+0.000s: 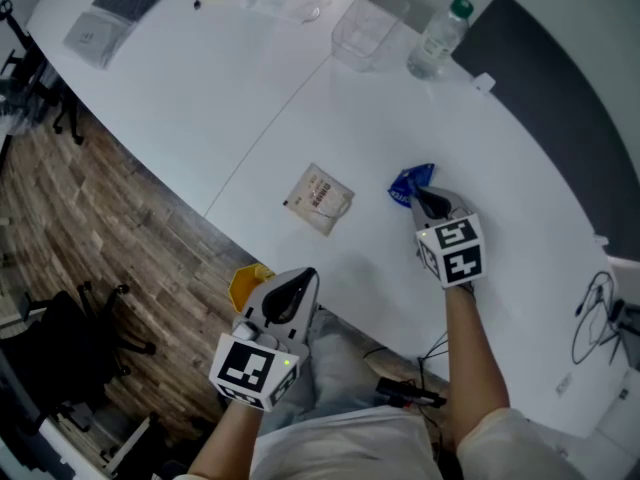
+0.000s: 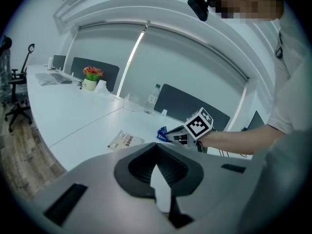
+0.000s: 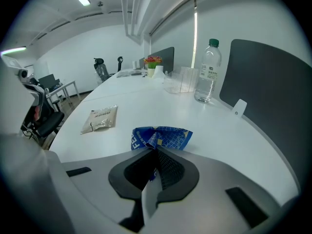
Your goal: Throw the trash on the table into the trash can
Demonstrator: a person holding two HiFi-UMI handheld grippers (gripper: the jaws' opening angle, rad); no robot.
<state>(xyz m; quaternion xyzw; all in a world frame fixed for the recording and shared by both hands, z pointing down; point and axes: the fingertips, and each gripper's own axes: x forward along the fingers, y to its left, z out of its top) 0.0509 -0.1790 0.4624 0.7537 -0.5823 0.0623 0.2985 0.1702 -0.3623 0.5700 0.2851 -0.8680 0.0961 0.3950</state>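
Right tool (image 1: pixel 428 202): I have it clenched on one end of the blue wrapper (image 1: pixel 410 183).
Blue wrapper: its free end rests on the white desk (image 1: pixel 200 108).
Left tool (image 1: pixel 297 288): I see its jaws together, empty, off the desk's near edge.
Beige sachet (image 1: pixel 320 199): flat on the desk, apart from the wrapper.

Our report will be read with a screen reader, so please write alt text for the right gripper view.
The right gripper is shut on a crumpled blue wrapper on a white table. Farther back, a beige packet lies at left; a water bottle and a clear container stand near a dark divider at right.
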